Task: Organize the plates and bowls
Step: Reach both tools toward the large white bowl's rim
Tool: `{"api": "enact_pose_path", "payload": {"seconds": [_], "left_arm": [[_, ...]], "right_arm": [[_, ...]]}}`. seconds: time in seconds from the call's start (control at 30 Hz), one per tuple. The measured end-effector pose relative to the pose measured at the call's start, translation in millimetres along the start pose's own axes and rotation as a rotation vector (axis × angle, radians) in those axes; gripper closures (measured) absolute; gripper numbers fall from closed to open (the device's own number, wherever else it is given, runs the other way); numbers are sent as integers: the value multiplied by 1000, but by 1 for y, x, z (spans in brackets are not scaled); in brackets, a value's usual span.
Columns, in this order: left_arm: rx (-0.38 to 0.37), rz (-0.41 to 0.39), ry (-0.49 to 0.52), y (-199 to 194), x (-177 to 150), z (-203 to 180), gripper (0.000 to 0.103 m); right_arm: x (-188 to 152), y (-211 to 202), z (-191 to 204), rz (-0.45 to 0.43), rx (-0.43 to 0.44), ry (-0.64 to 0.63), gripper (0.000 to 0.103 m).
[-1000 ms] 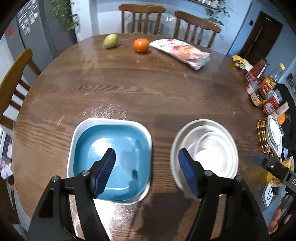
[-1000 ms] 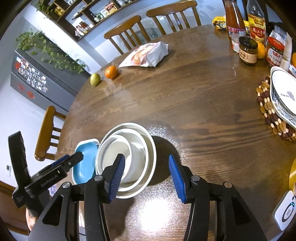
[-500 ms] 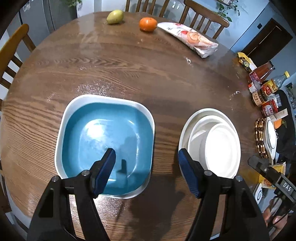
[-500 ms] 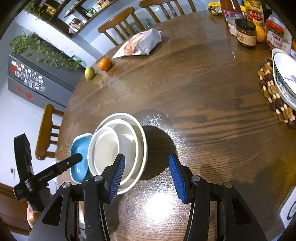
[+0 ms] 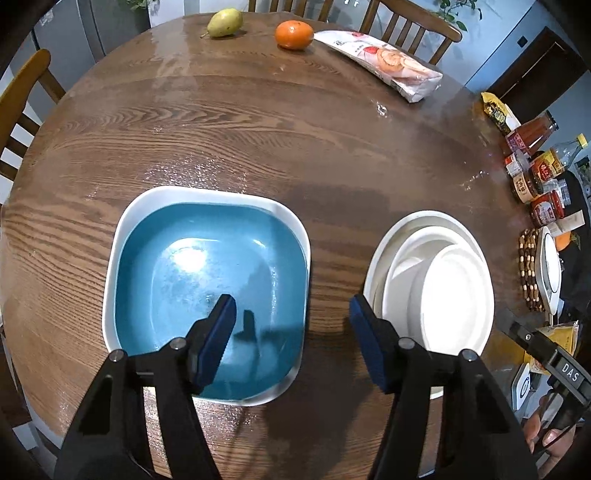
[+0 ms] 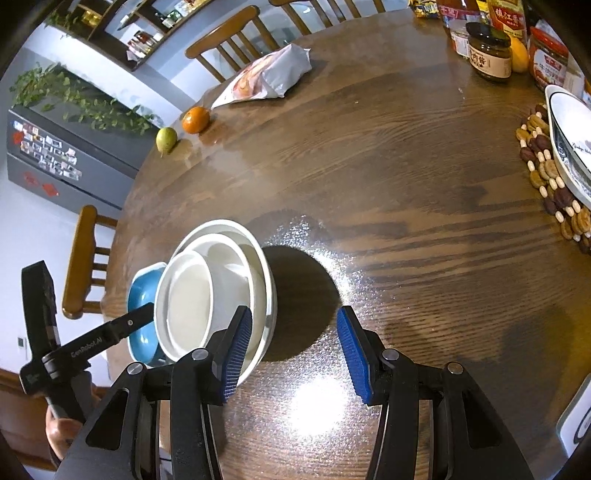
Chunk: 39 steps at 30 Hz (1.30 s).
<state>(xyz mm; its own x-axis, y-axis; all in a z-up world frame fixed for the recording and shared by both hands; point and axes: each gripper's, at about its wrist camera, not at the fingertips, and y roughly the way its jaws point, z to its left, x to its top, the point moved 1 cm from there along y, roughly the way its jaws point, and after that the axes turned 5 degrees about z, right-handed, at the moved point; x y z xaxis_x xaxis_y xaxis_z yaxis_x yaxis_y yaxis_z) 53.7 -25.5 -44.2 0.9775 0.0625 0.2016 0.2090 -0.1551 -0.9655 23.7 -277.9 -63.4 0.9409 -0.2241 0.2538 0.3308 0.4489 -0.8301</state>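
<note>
- Table [image 5: 258, 122] of dark round wood fills both wrist views, with wooden chairs [image 6: 229, 40] around its far edge.
- A square blue dish [image 5: 207, 291] with a white rim sits near the table's front edge.
- Just to its right, apart from it, stands a stack of white bowls [image 5: 432, 288], nested one inside another.
- The left gripper [image 5: 291, 328] hangs above the gap between dish and stack, its jaws spread wide and holding nothing; one blue pad is over the dish, the other beside the stack.
- The right gripper [image 6: 291, 354] hovers over bare wood just right of the stack [image 6: 218, 288], jaws likewise wide apart and empty, its left pad overlapping the stack's rim in the view.
- At the far edge lie a pear [image 5: 223, 23], an orange [image 5: 293, 34] and a snack bag [image 5: 384, 62].
- Sauce jars and bottles [image 5: 535, 166] cluster at the right edge, next to a patterned bowl [image 6: 569, 136] on a beaded trivet [image 6: 550, 184].
</note>
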Motion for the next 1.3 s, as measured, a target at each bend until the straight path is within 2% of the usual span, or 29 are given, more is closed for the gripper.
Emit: {"api": "enact_pose_path", "payload": {"seconds": [0.1,0.27,0.37,0.6,0.93,1.3], "left_arm": [[-5,16,10,3,2,-2,46],[6,22,20,4,4,-4,48],[-16,31,5,3,6,-2,51],[-46,12,-5,-7,6,-3,51],[-11,24,34,-1,6,-14,48],[15,74,63,17,9,-22,51]], "right_arm": [[1,0,1,-1,-19,-13,52],[2,4,2,5,-39,-23,52],[2,5,1,10,-33,-18,52],[2,5,1,7,-24,-18,52],[3,8,2,18,-28,-22,52],[4,17,0,41,-36,-17,52]]}}
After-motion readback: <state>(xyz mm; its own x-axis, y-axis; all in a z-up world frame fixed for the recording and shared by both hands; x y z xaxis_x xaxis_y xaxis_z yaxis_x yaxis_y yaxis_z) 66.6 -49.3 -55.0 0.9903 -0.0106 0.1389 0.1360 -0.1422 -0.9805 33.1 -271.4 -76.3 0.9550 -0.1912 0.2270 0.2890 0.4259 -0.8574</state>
